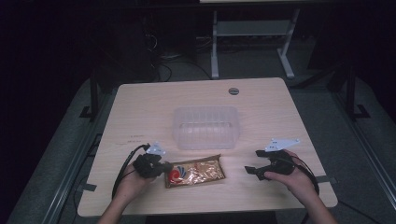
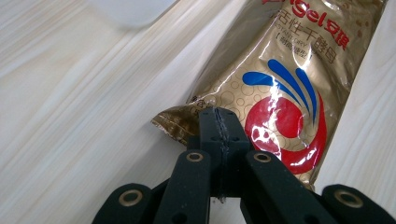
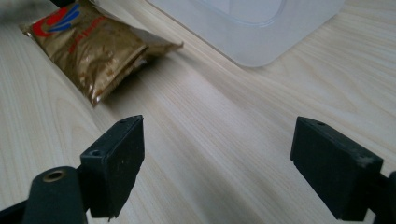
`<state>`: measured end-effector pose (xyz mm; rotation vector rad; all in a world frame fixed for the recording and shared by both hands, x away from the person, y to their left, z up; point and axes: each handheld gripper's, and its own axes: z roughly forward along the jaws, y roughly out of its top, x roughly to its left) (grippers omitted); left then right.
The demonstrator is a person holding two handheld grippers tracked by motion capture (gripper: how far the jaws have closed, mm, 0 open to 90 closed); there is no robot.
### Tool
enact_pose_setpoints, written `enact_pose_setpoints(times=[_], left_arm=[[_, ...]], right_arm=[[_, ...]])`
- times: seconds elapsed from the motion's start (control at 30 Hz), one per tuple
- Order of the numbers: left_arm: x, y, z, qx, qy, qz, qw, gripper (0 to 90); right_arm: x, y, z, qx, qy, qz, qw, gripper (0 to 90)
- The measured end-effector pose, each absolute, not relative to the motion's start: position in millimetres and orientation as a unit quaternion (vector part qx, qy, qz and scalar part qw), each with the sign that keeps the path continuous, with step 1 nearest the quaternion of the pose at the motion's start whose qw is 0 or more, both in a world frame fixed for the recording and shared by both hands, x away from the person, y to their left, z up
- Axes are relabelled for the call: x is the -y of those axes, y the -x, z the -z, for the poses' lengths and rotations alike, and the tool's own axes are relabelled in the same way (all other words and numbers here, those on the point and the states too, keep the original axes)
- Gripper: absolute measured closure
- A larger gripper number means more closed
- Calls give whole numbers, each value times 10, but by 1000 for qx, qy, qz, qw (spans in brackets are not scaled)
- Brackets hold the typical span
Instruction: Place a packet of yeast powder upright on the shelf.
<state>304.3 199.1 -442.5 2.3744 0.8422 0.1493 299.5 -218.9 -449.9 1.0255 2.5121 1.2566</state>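
**Left gripper pinches the packet's corner; the tub waits behind**

The left gripper [image 2: 218, 122] has its jaws pressed together on the corner seam of the gold packet [image 2: 285, 88], biting only the crimped edge, not the filled body. In the high view that gripper [image 1: 161, 168] sits at the packet's left end, and the packet [image 1: 196, 171] lies flat on the table [image 1: 261, 98] near the person's edge, just in front of the clear plastic tub [image 1: 206, 127] but not touching it.

The right gripper [image 3: 217, 158] hangs with its jaws spread wide over bare wood, holding nothing; from above it [image 1: 254, 171] rests well to the right of the packet, pointed toward it.

The step in hand looks like carrying the packet to the tub. A corner grip on slick foil is a thin one (the contents will sag and swing away from the seam), so the lift should probably be slow and straight up until the far end clears the table, then level over the tub's near wall. Should the seam begin to slip, the free right gripper could steady the packet's far end.
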Motion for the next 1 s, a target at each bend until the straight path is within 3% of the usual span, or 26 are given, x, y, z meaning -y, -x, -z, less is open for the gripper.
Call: enact_pose_setpoints(times=[0.3,0.63,1.0], left_arm=[[-1620,-3064,4403,-273,-911,-40,305,898],[-1312,-3055,4169,-240,-902,-41,356,897],[-968,-3116,4302,-211,-918,-33,335,897]], right_arm=[[2201,-2991,4484,-835,-344,-423,72,156],[2201,-2993,4485,-834,-346,-424,68,159],[2243,-2976,4488,-832,-351,-424,66,161]])
